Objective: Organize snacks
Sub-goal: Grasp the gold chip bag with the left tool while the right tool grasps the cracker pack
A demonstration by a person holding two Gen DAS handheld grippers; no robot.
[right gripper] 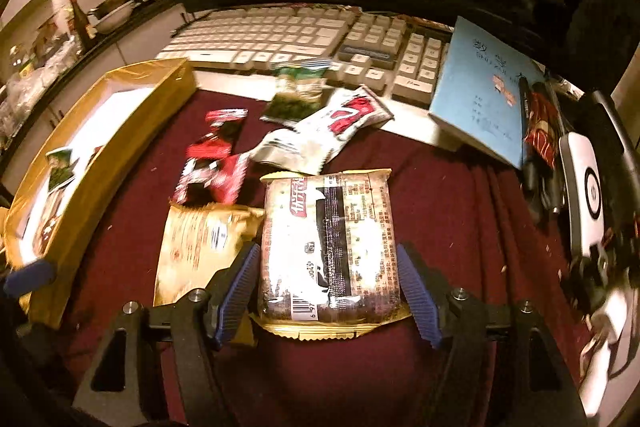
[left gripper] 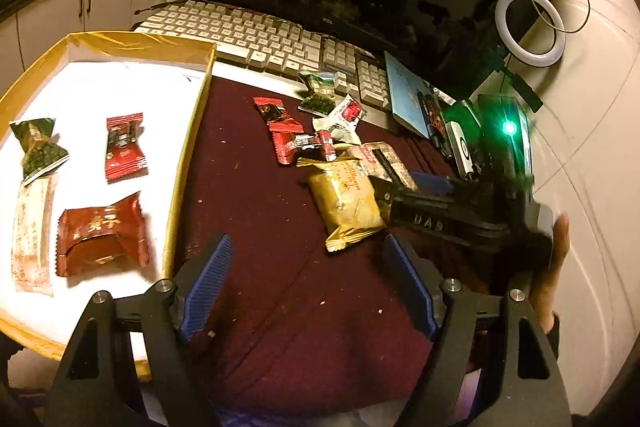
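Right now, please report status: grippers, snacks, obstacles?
Left gripper open, empty. Right gripper open around clear-window packet, not pressing. Yellow packet touching beside it.

Dim, warm yellow light — the white-lined golden cardboard box [left gripper: 120, 83] glares, the glowing white ring lamp [left gripper: 530, 27] shines, edges bow darkly, motion blur throughout.

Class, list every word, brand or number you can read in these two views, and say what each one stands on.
"UAS": right gripper body.
"TCL", faint: monitor bezel.
Barcode digits, only partly legible: clear packet.
Chinese print on clear packet, red packet, yellow packet and blue booklet: too blurred to read.
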